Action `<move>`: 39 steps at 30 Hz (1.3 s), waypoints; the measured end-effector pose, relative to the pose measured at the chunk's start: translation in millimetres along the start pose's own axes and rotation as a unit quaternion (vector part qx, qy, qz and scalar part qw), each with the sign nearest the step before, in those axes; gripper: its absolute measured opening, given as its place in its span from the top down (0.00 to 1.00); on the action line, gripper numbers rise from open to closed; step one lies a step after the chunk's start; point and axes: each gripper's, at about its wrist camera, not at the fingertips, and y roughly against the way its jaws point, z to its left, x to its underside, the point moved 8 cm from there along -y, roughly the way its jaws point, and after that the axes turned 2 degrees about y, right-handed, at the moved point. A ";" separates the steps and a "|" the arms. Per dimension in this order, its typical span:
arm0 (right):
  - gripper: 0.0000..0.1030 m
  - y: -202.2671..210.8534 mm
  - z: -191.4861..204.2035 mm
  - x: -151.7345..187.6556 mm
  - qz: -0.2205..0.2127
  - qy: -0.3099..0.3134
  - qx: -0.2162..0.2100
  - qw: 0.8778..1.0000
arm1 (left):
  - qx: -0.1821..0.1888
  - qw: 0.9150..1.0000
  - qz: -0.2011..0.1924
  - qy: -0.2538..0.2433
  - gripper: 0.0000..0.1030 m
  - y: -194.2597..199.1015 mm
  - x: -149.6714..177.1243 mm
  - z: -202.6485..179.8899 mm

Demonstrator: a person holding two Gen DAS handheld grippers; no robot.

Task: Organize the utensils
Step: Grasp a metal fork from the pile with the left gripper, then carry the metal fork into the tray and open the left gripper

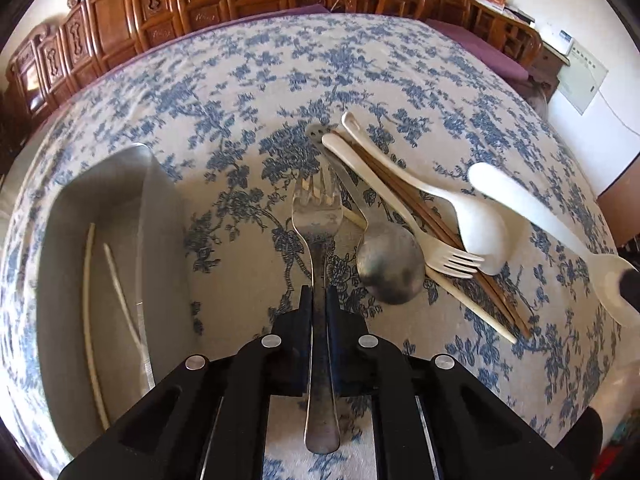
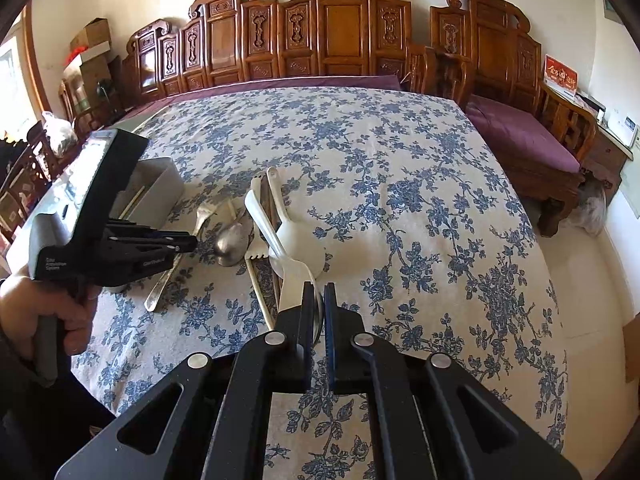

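My left gripper [image 1: 319, 292] is shut on the handle of a metal fork [image 1: 316, 216], whose tines point away over the floral tablecloth. The right wrist view shows this gripper [image 2: 192, 242] low over the same metal fork [image 2: 160, 288]. My right gripper [image 2: 319, 292] is shut on the bowl end of a white plastic spoon [image 2: 276, 240], handle pointing away; the white spoon [image 1: 532, 208] shows at right in the left wrist view. On the cloth lies a pile: metal spoon [image 1: 390, 268], white fork [image 1: 404, 220], white scoop spoon [image 1: 476, 224], brown chopsticks [image 1: 492, 296].
A grey box [image 1: 168, 240] stands left of the fork, with two pale chopsticks [image 1: 86, 300] inside. Carved wooden benches [image 2: 340, 32] with purple cushions run along the table's far side and right. A person's hand [image 2: 48, 308] holds the left gripper's handle.
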 end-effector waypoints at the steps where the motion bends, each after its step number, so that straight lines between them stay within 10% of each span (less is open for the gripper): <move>1: 0.94 0.5 1.4 -0.2 -0.001 0.001 0.000 1.000 | 0.000 1.000 -0.004 -0.002 0.94 4.3 0.4 0.1; 18: 0.94 6.6 28.6 -5.4 -0.012 0.015 -0.012 1.000 | 0.012 0.998 -0.068 -0.003 0.94 74.2 3.4 15.7; 39: 0.95 -6.4 69.1 -32.8 -0.026 0.005 -0.032 0.999 | -0.019 0.992 -0.102 0.065 0.94 90.8 0.8 125.2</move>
